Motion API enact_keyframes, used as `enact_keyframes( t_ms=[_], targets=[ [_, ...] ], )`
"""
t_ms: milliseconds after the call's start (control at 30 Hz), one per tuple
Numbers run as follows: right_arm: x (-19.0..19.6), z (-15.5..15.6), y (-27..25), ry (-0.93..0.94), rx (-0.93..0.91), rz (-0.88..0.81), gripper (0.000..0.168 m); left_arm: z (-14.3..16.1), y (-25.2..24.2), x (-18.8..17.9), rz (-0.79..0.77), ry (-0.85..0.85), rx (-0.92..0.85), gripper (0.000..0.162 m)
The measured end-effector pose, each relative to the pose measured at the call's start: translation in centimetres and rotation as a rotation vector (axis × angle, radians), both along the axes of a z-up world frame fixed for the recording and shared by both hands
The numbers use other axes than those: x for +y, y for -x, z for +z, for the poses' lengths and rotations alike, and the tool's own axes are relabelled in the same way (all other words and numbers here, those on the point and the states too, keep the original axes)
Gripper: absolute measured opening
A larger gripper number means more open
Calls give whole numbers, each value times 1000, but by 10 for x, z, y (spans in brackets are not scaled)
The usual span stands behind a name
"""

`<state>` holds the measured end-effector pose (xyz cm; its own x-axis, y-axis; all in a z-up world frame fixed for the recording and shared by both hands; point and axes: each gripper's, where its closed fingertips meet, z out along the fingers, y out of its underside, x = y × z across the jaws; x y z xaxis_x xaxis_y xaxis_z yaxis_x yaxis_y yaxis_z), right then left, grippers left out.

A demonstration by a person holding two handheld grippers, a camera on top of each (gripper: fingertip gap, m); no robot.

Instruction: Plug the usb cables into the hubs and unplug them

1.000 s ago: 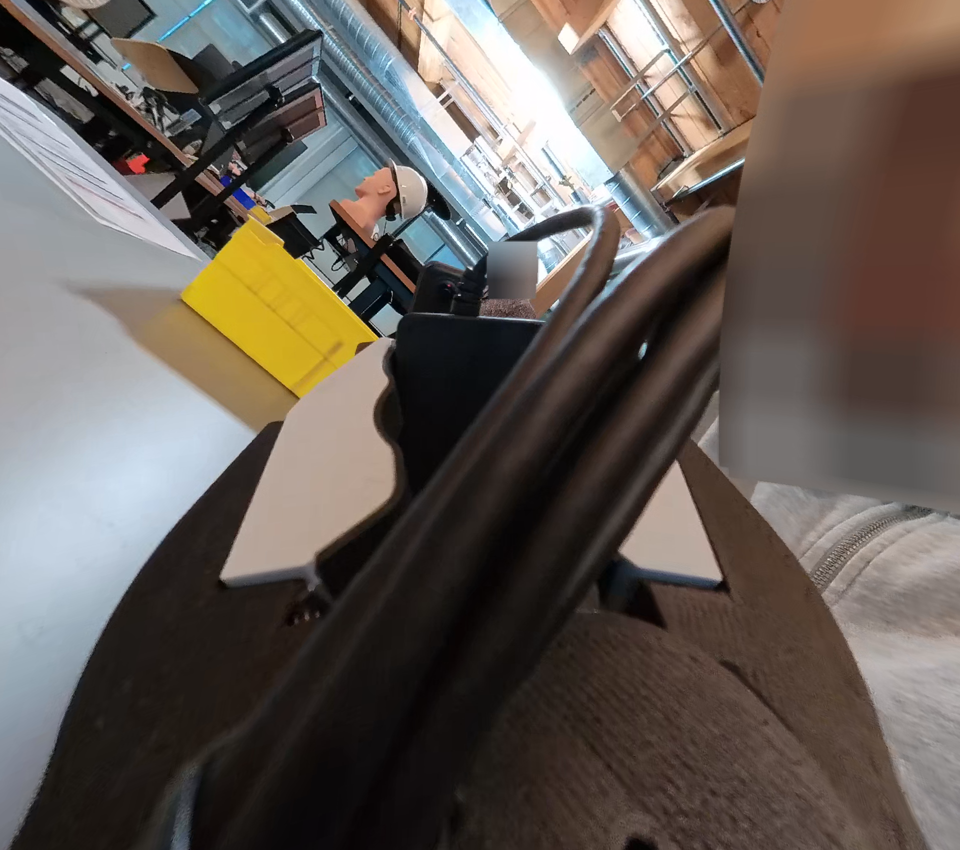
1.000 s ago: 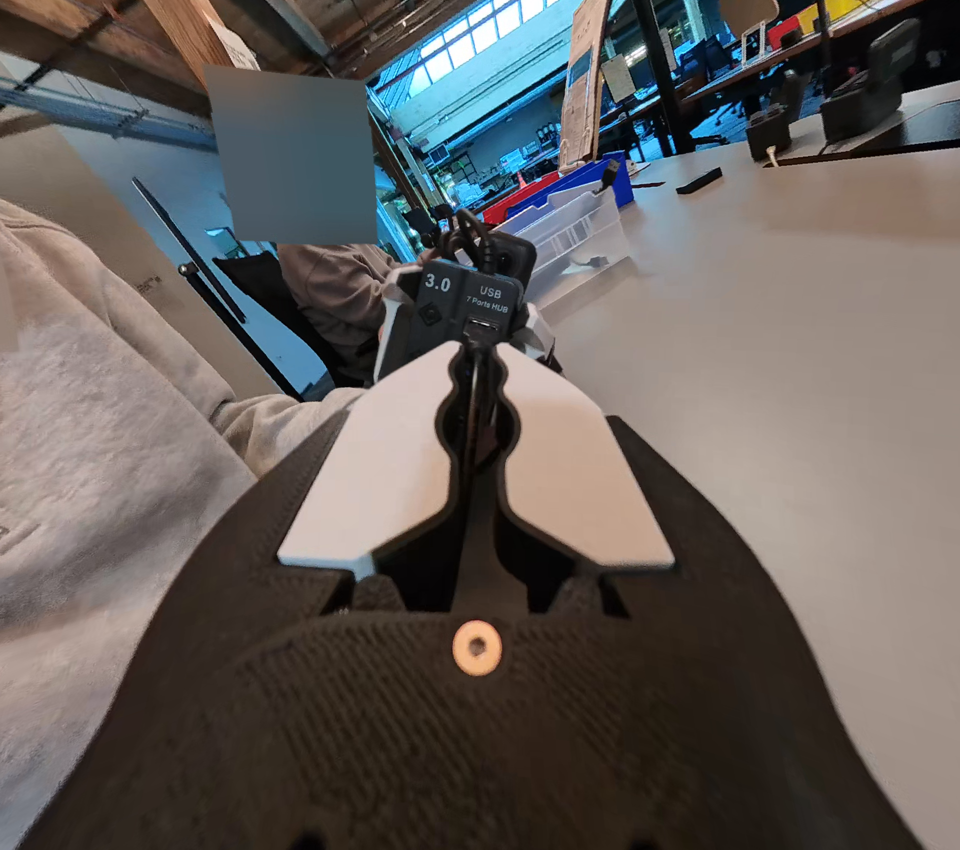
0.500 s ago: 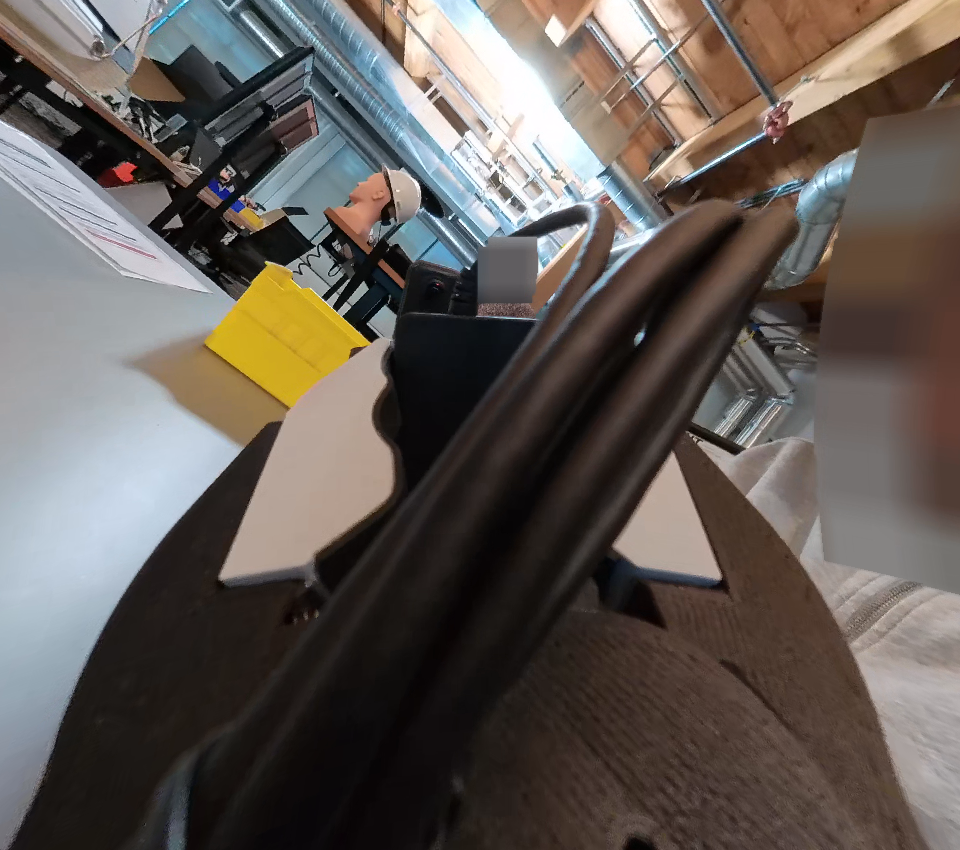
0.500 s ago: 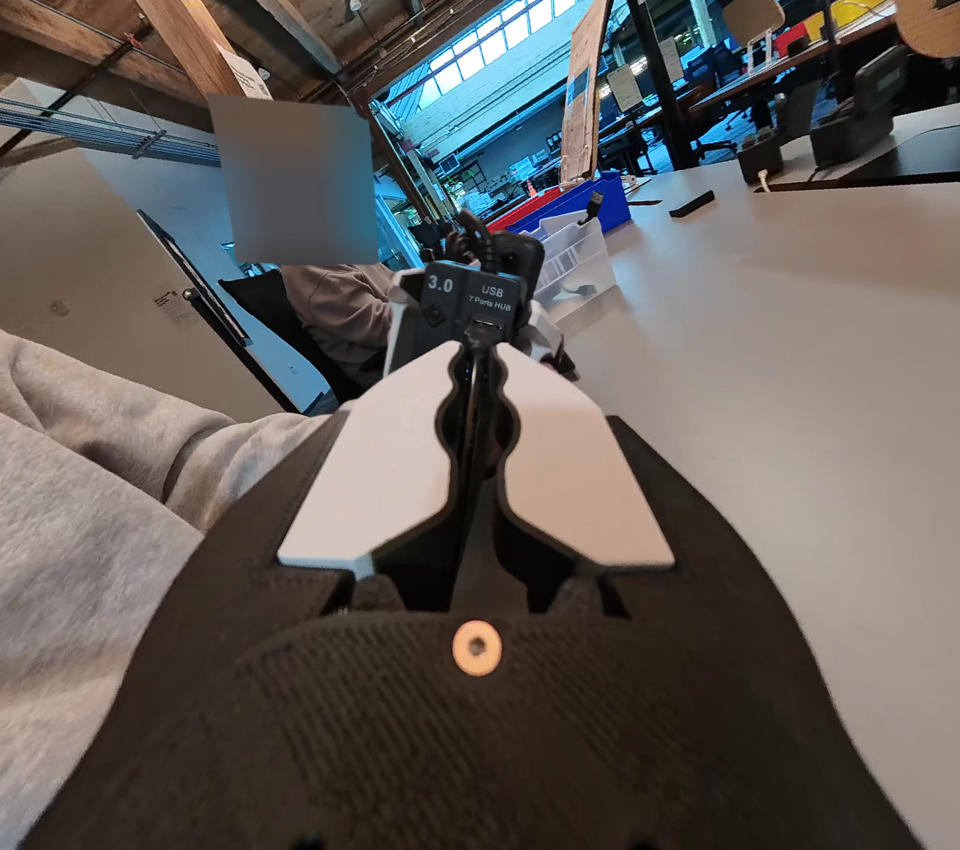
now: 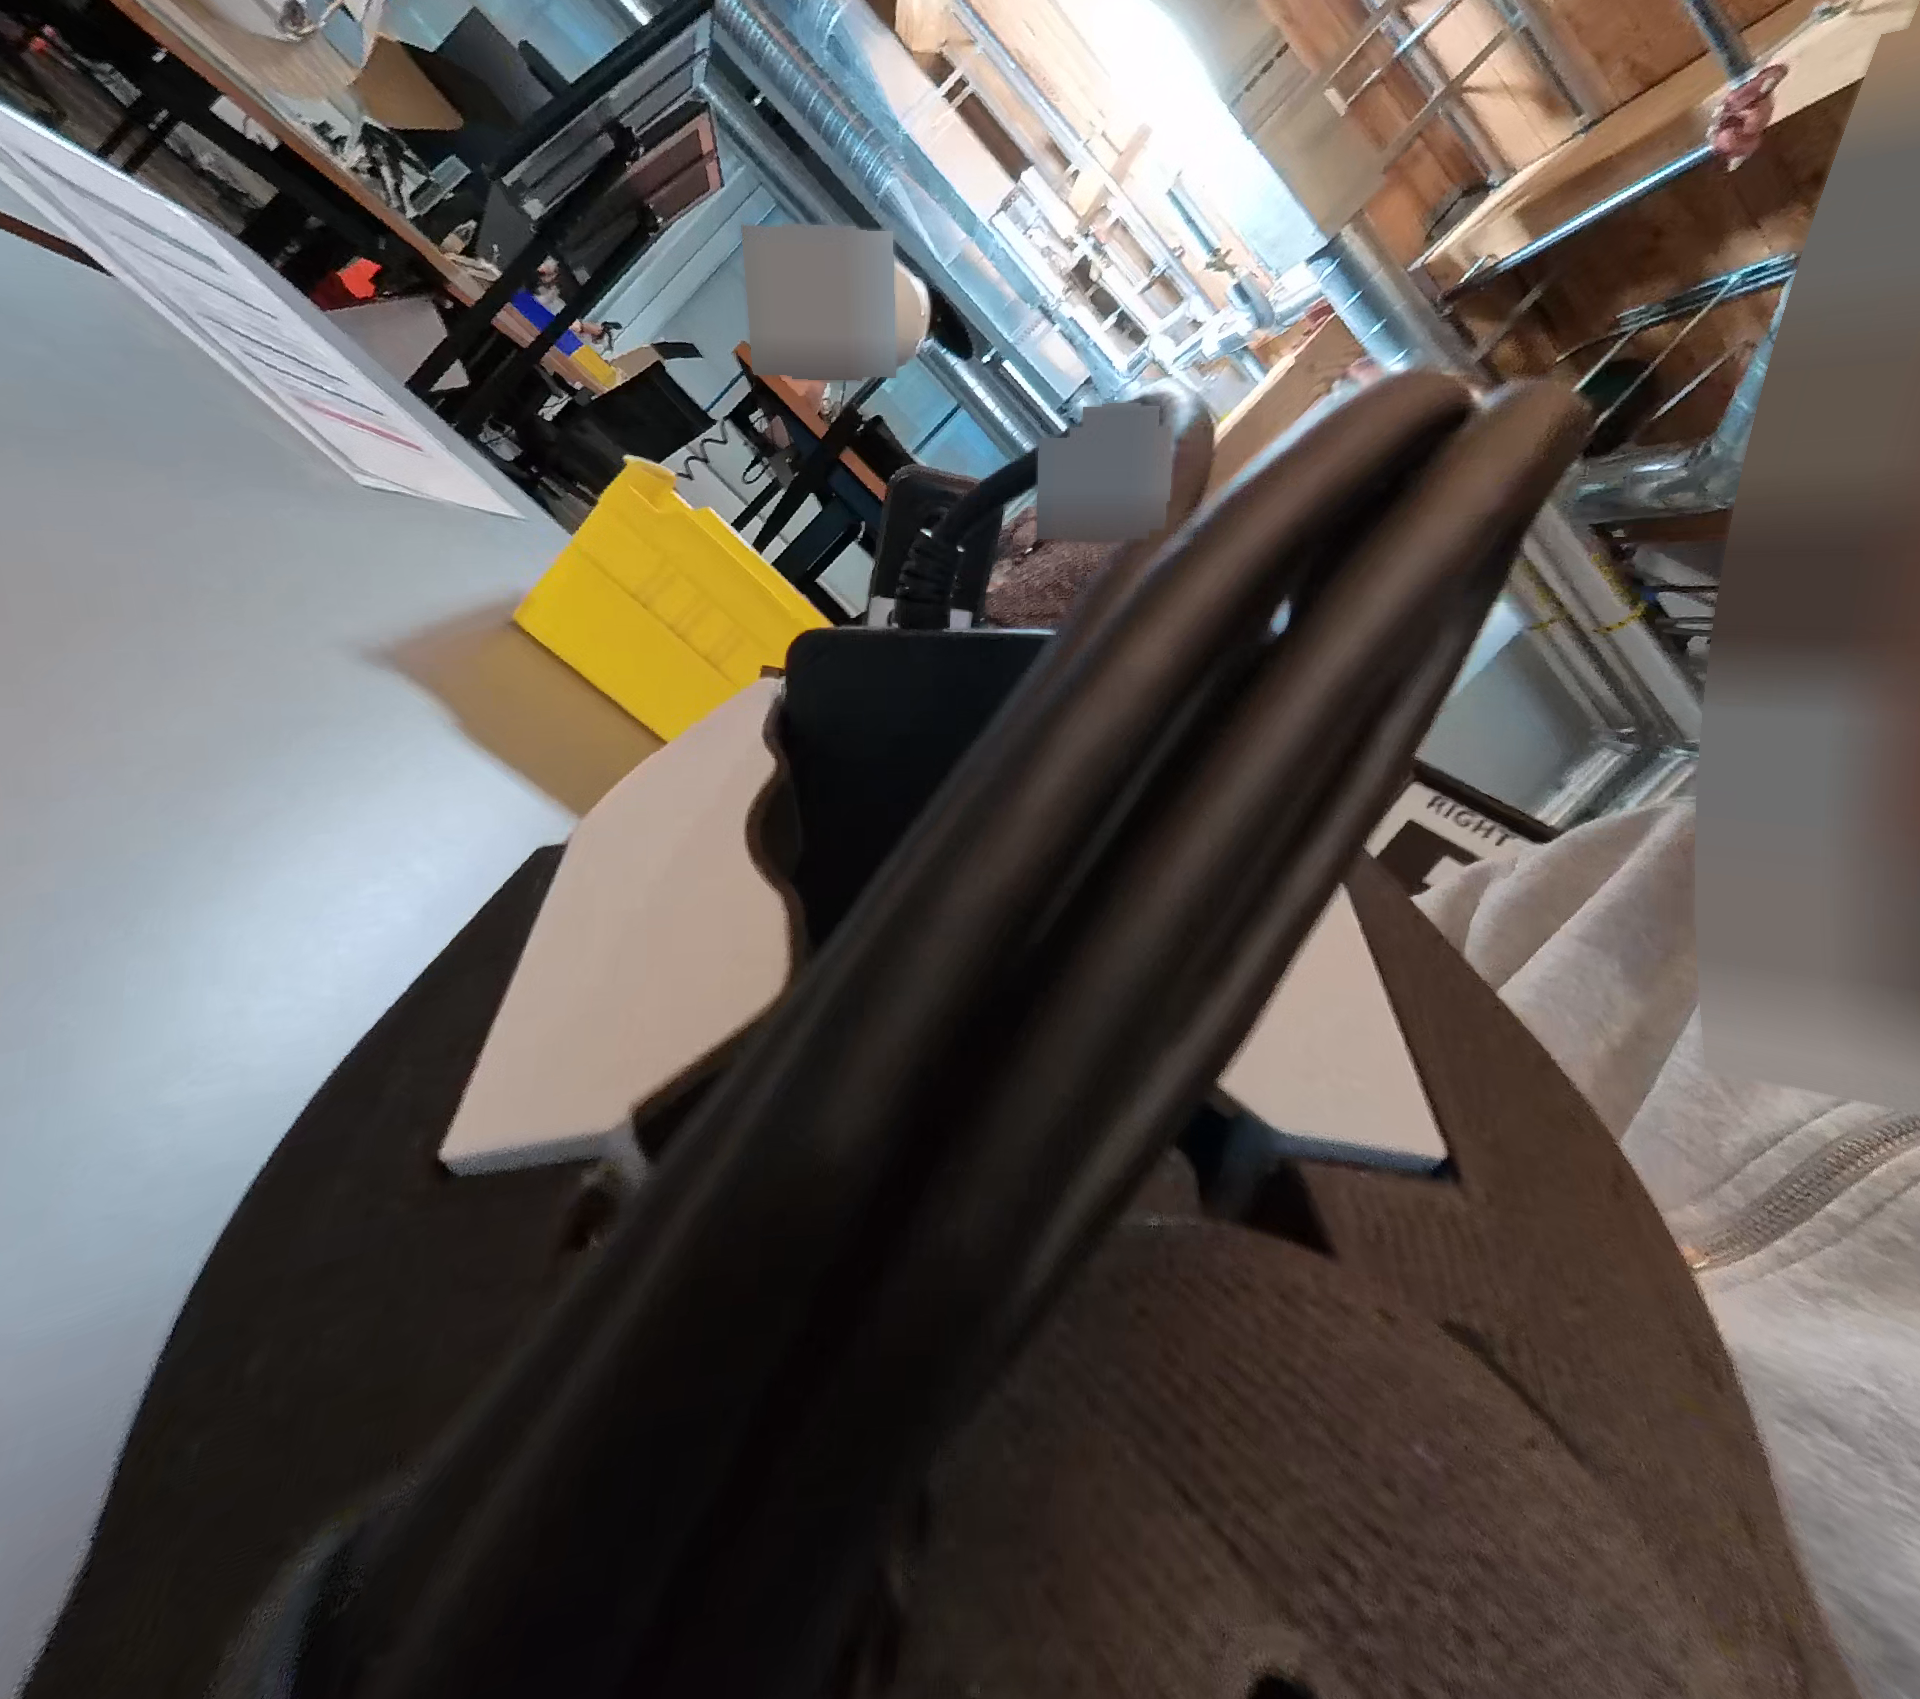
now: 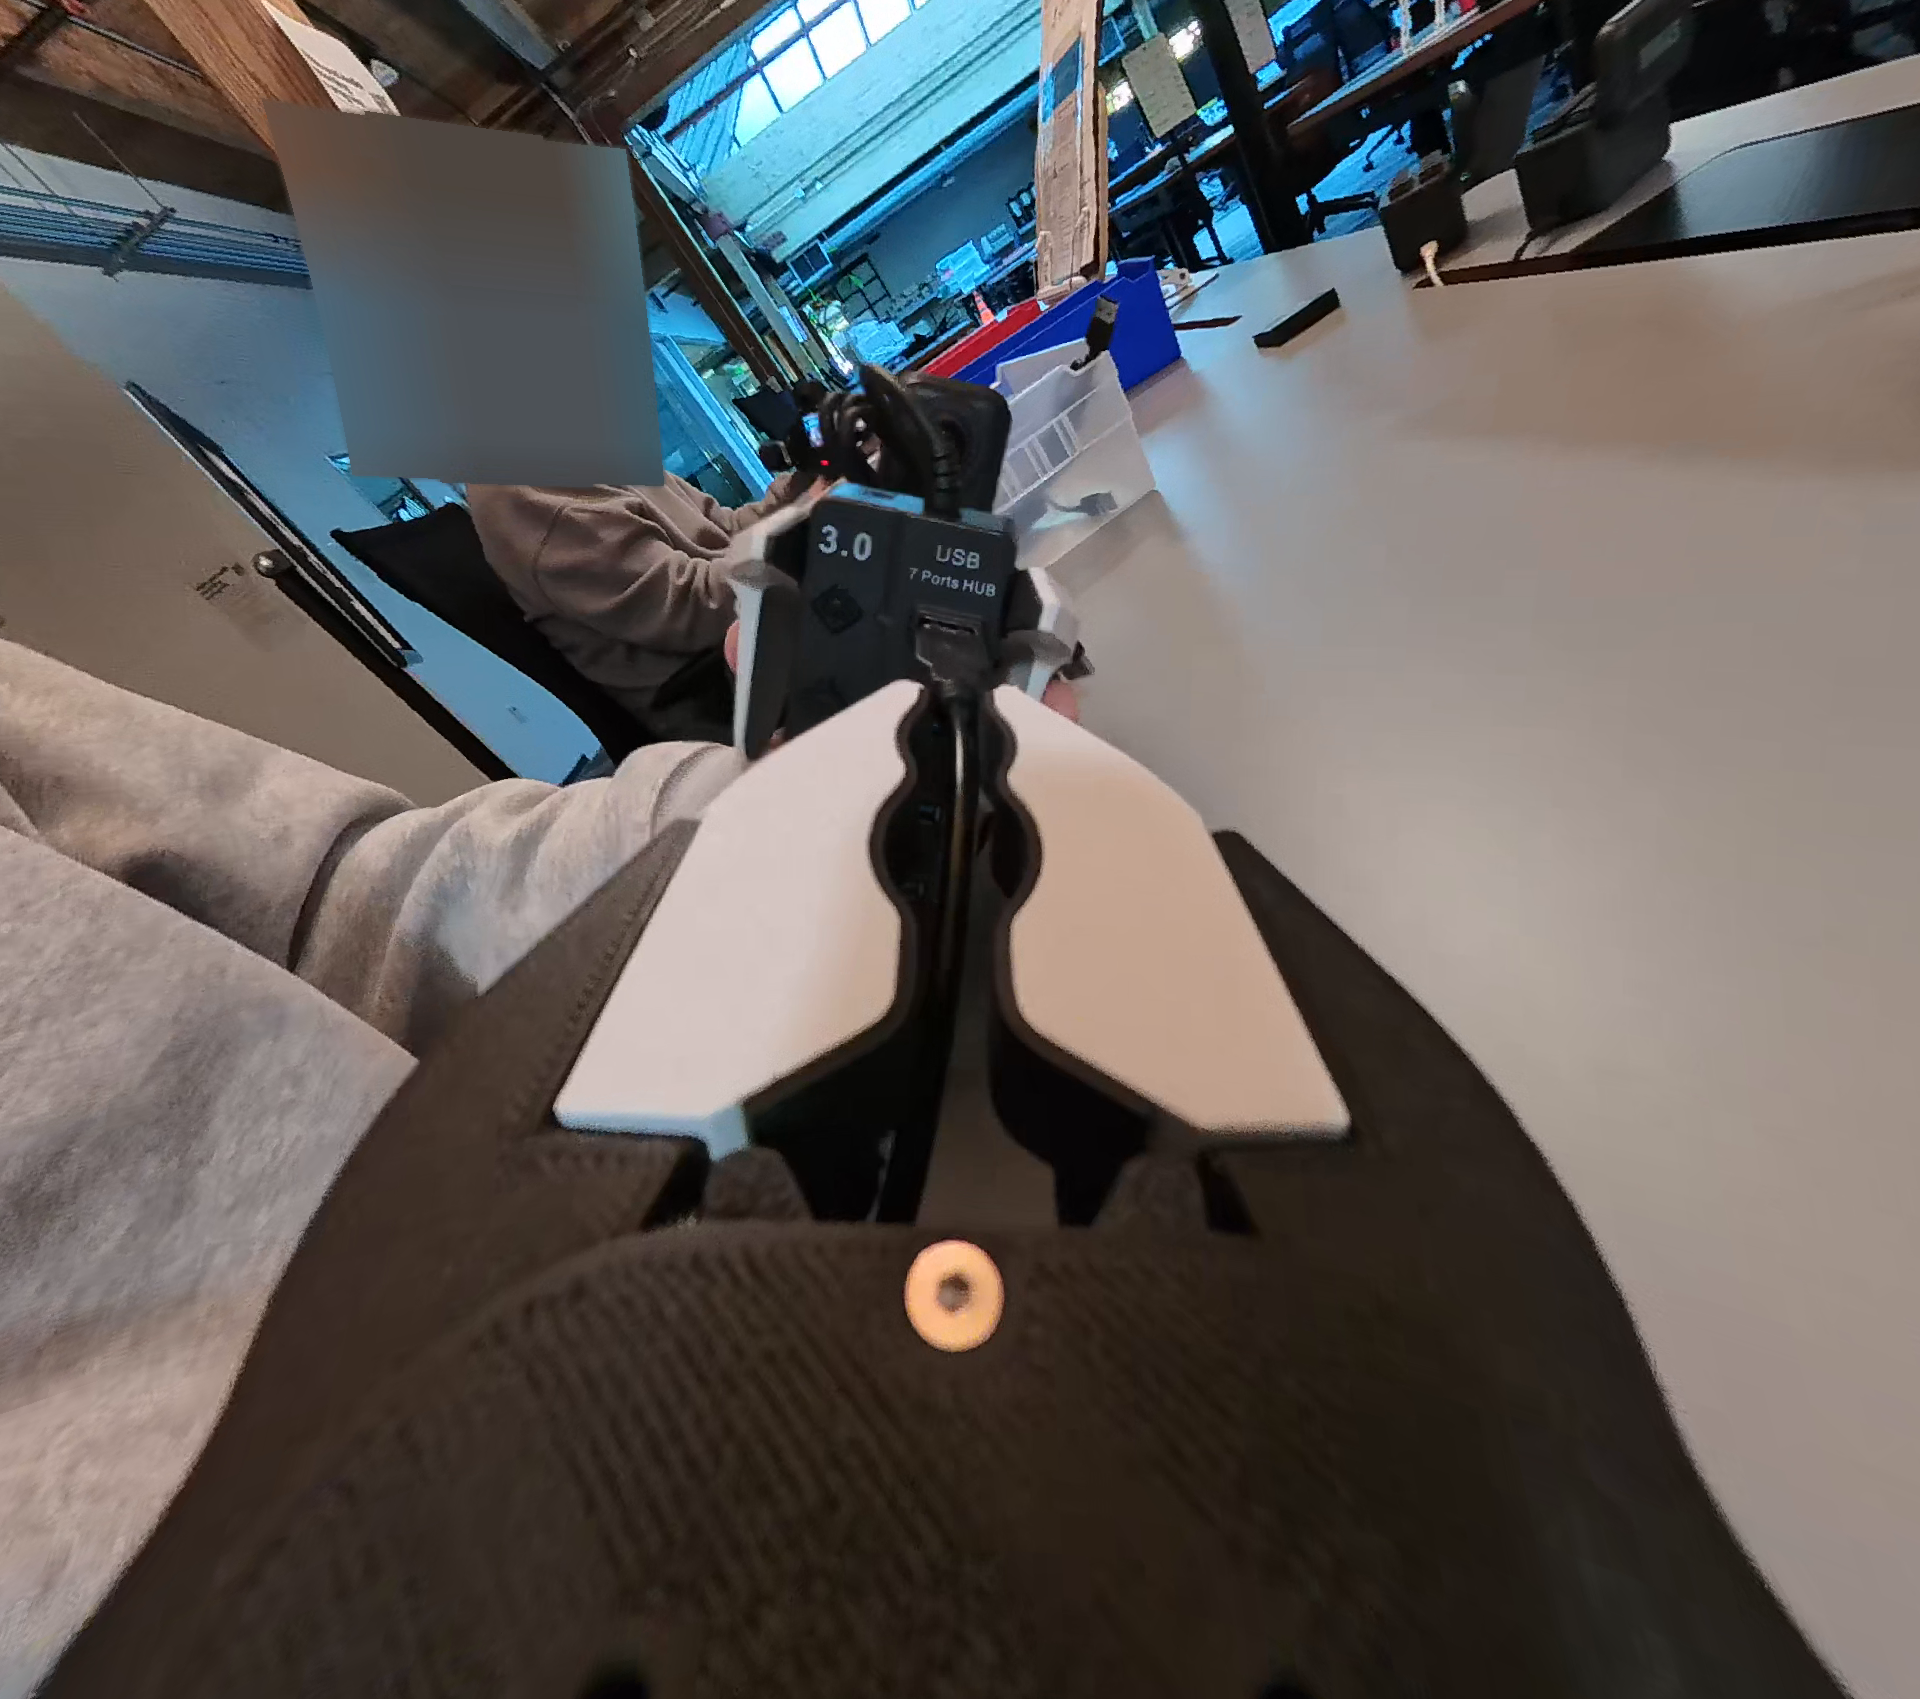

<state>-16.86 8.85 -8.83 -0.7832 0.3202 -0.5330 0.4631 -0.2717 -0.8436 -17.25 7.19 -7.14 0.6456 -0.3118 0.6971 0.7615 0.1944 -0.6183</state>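
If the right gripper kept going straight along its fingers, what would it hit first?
Probably the black USB hub directly ahead: the right gripper pinches a black cable whose plug sits at the hub's port.

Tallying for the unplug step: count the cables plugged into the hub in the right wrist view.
2. One plug sits in the hub's front port, held by the right hand-held gripper; one cable enters its top edge. Other ports may be hidden.
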Motion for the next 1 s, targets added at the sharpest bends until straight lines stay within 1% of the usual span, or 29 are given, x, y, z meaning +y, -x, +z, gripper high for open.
enact_keyframes(
  t_ms=[33,100,333,367,500,767,1000],
  targets=[
    [0,-3,1,-16,-1,-3,9,-3,1,1,7,23,10,56],
    [2,-8,3,-45,-3,-6,9,-9,3,4,9,56,20,53],
    [3,-14,7,-6,-65,-2,9,-20,4,9,-41,88,-69,55],
    [3,-15,7,-8,-71,-1,9,-21,4,10,-39,96,-69,53],
    [2,-16,6,-21,-73,-1,9,-21,3,11,-30,109,-55,55],
    [0,-19,6,-17,-85,-12,9,-25,5,11,-28,129,-88,55],
    [-1,-19,5,-25,-82,-19,8,-26,2,12,-51,142,-101,60]
  ],
)
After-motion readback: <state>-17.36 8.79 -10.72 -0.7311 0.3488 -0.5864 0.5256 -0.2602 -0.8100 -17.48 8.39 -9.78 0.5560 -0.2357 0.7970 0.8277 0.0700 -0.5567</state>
